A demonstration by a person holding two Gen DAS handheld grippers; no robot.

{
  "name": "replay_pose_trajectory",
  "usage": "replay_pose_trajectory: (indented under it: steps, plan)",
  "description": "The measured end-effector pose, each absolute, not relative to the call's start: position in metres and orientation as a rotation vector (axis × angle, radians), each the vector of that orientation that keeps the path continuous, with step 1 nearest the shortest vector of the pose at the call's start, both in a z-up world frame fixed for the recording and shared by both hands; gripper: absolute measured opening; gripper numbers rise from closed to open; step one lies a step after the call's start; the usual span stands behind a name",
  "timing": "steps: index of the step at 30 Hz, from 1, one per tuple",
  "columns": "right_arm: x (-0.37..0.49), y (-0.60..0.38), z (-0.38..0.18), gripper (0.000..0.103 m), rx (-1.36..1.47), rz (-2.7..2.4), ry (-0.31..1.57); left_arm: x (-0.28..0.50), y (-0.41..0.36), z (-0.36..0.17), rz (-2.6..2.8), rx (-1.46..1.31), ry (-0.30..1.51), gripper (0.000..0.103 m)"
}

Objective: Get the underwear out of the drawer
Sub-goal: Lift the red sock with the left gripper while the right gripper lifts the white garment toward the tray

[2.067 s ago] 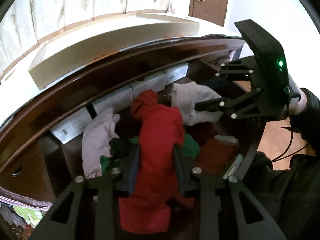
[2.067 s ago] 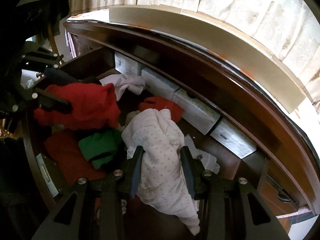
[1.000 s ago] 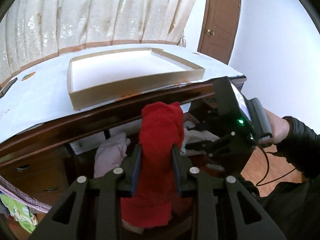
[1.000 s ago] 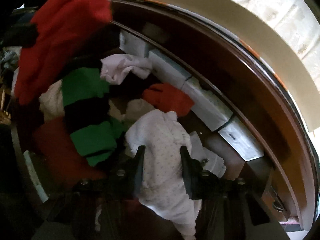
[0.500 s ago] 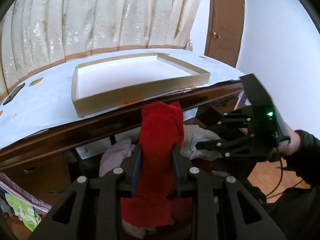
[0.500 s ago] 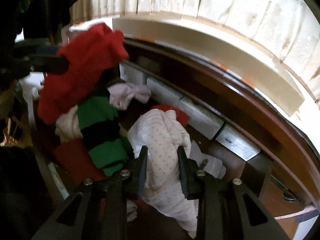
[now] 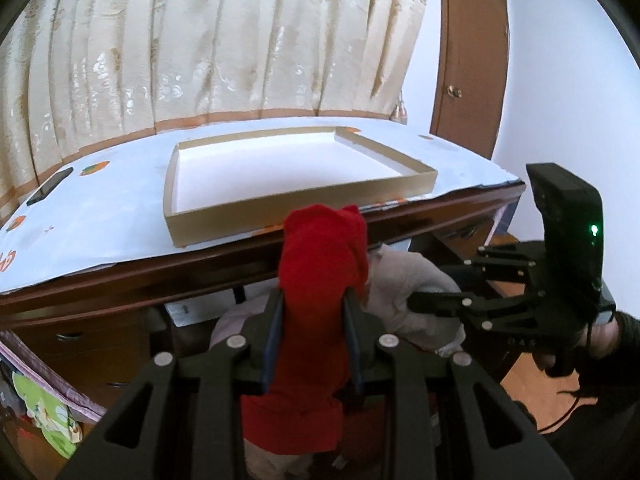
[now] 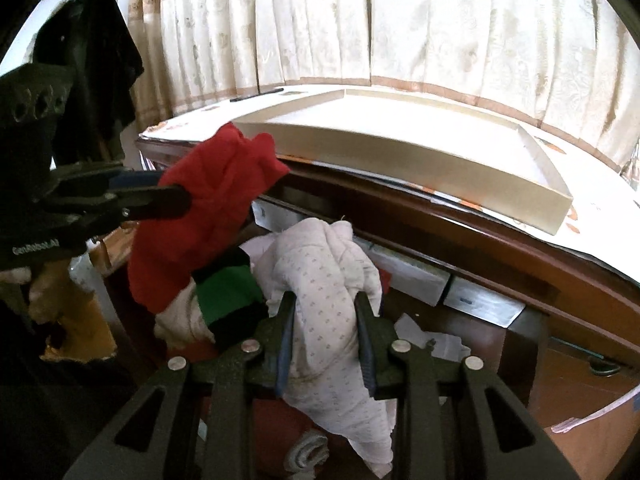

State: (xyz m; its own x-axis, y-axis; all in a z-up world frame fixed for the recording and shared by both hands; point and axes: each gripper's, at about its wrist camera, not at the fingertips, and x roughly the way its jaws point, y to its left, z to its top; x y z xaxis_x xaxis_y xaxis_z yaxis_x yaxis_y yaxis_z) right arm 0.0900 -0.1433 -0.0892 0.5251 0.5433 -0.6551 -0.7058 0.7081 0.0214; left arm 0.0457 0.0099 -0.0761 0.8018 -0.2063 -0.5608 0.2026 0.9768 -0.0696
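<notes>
My left gripper [image 7: 314,300] is shut on red underwear [image 7: 320,280] and holds it up at the height of the desk edge; it also shows in the right wrist view [image 8: 216,200]. A green and black piece [image 8: 228,292] hangs below the red one. My right gripper [image 8: 325,300] is shut on white dotted underwear [image 8: 324,280], lifted above the open drawer [image 8: 460,320]; the white piece also shows in the left wrist view [image 7: 404,292]. More clothes lie in the drawer beneath.
A shallow cream tray [image 7: 300,168] lies on the white-covered desk top [image 7: 100,220] just behind the drawer. A black phone [image 7: 50,191] lies at the desk's far left. Grey boxes [image 8: 404,272] line the drawer's back. Curtains hang behind.
Both grippers have risen out of the drawer with their garments. The red piece now stands at desk-edge height and the white piece is clear of the pile.
</notes>
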Motion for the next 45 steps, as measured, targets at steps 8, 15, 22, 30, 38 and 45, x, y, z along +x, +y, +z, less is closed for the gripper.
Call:
replay_pose_trajectory:
  steps: [8,15,22,30,38,45]
  plan:
    - [0.081,-0.143,-0.071,0.03,-0.208,0.757,0.62,0.041,0.006,-0.064,-0.182,-0.012,0.535,0.026]
    - [0.079,-0.148,-0.05,0.03,-0.133,0.749,0.562,0.043,0.008,-0.051,-0.171,-0.044,0.481,0.026]
    - [0.085,-0.151,-0.041,0.03,-0.11,0.741,0.535,0.048,0.006,-0.044,-0.177,-0.049,0.451,0.026]
    - [0.089,-0.155,-0.04,0.03,-0.084,0.735,0.528,0.051,0.005,-0.044,-0.18,-0.051,0.446,0.026]
    - [0.087,-0.161,-0.034,0.03,-0.058,0.724,0.491,0.056,0.003,-0.041,-0.185,-0.059,0.434,0.026]
    - [0.082,-0.165,-0.028,0.03,-0.03,0.719,0.451,0.057,0.006,-0.039,-0.18,-0.07,0.408,0.026]
